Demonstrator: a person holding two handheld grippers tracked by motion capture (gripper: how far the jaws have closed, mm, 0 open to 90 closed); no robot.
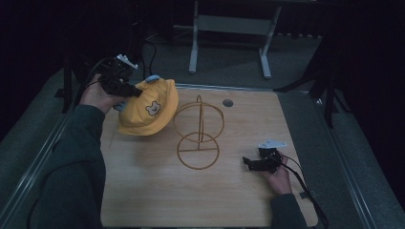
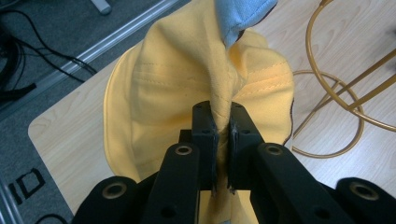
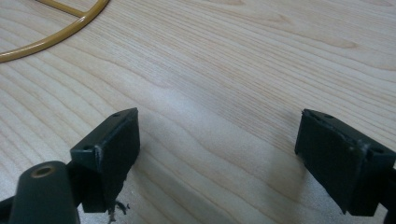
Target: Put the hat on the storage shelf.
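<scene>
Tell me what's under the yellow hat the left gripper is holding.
The yellow hat, pinched by the left gripper, hangs over the wooden table beside the gold wire stand. Bare wood shows around its edge; directly beneath is hidden.

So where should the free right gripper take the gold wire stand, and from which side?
Probably the upright hoop's top, from above: thin wire there fits between the open right gripper, while the base ring lies flat on the table.
</scene>
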